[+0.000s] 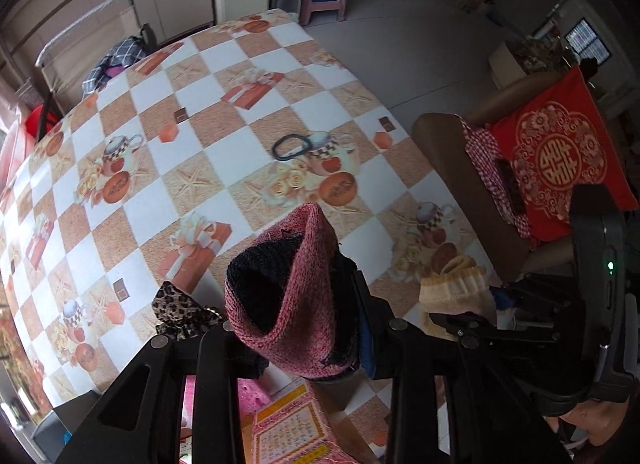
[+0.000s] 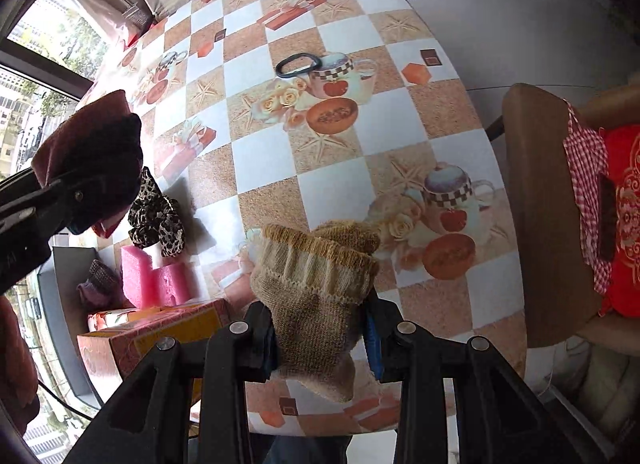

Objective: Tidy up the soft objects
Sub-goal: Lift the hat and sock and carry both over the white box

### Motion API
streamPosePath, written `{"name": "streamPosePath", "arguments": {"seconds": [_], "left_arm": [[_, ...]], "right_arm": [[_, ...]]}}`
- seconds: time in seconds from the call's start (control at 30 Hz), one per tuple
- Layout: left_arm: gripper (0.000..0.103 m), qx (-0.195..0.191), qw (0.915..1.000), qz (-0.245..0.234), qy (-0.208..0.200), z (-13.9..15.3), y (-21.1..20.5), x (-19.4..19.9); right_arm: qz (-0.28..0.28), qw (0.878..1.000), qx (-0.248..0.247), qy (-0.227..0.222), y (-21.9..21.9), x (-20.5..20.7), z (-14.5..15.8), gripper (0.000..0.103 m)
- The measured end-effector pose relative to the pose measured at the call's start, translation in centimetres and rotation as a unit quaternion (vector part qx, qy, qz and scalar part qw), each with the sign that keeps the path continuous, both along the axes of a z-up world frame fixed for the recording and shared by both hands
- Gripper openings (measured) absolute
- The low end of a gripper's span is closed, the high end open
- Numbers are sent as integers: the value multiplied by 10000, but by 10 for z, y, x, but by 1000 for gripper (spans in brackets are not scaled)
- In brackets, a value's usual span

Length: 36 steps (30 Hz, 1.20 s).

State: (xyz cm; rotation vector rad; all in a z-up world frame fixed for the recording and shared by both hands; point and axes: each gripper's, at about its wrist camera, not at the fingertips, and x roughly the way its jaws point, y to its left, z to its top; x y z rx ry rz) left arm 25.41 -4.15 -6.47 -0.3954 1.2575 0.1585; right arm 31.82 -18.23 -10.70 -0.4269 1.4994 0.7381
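Currently, left gripper clamps a red sock. Right gripper clamps a tan sock. Both hang above the near table edge.

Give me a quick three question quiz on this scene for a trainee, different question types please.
1. True or false: the left gripper holds the red and black knit sock.
2. What does the right gripper hold: A) tan sock, B) a sponge, C) nothing?
3. Which item lies alone mid-table?

Key: 1 true; 2 A; 3 the dark hair tie.
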Motion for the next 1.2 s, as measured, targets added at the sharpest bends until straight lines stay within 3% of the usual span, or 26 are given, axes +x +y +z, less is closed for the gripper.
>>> {"name": "streamPosePath", "arguments": {"seconds": [0.3,0.63,1.2], "left_arm": [[37,-119,9949,-947,-318,28,-68,-14],[37,-384,9841,-1632,-591,47,-116,-58],[37,-580,9726,-2243,-196,30,-148,-144]], "right_arm": [[-320,9993,-136,-155,-44,-21,20,36],[-401,9979,-433,-247,-82,-53,23,36],[100,9988,-477,30,-88,-113,12,36]]}}
